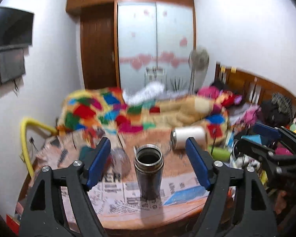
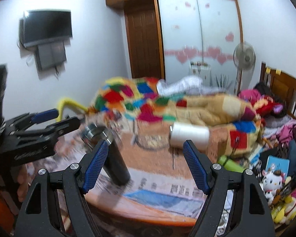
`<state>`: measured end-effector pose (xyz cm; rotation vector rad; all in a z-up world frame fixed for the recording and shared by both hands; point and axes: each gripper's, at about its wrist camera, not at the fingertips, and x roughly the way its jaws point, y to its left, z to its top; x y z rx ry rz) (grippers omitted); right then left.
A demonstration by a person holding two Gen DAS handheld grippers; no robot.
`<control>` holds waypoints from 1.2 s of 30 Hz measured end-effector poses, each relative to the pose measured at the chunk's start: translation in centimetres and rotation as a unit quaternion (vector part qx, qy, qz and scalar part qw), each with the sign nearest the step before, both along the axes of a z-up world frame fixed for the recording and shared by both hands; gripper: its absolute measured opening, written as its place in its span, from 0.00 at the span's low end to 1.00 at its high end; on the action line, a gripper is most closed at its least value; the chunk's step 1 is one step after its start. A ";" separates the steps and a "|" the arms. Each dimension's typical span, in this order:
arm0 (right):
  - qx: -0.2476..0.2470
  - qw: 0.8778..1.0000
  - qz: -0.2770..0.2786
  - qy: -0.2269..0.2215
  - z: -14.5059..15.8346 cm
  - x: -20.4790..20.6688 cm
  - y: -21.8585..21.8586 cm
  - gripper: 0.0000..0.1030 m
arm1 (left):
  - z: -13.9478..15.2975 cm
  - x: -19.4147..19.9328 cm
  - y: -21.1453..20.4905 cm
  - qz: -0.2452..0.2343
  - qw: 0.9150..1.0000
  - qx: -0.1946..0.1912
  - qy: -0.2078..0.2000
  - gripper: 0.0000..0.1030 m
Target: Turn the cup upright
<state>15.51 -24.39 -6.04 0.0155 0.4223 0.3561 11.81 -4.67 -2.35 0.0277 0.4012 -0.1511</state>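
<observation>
The dark steel cup [image 1: 149,172] stands upright on the worktop [image 1: 179,215], mouth open to the top, on a spread of newspaper [image 1: 116,195]. It sits between the fingers of my left gripper [image 1: 148,165], which are spread wide and clear of its sides. In the right wrist view the same cup [image 2: 110,154] appears at the left, just beyond the left finger of my right gripper [image 2: 147,166]; those fingers are also spread apart and hold nothing. A white cup [image 1: 188,137] lies on its side at the far edge of the worktop, its metal neck pointing left. A clear glass jar [image 2: 150,140] stands near it. Both views are motion-blurred.
</observation>
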 end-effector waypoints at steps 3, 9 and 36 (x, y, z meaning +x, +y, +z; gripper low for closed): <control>0.015 0.999 0.002 -0.045 2.3 -2.5 0.3 0.73 | 2.2 -3.9 0.9 0.007 0.999 -0.019 -0.046 0.80; 0.032 0.993 0.001 -0.114 5.1 -7.2 1.1 0.73 | 3.9 -9.5 2.0 0.032 0.993 -0.028 -0.107 0.86; 0.011 0.993 -0.017 -0.120 4.0 -10.5 2.3 1.00 | 1.9 -12.8 3.6 0.085 0.990 -0.051 -0.099 1.00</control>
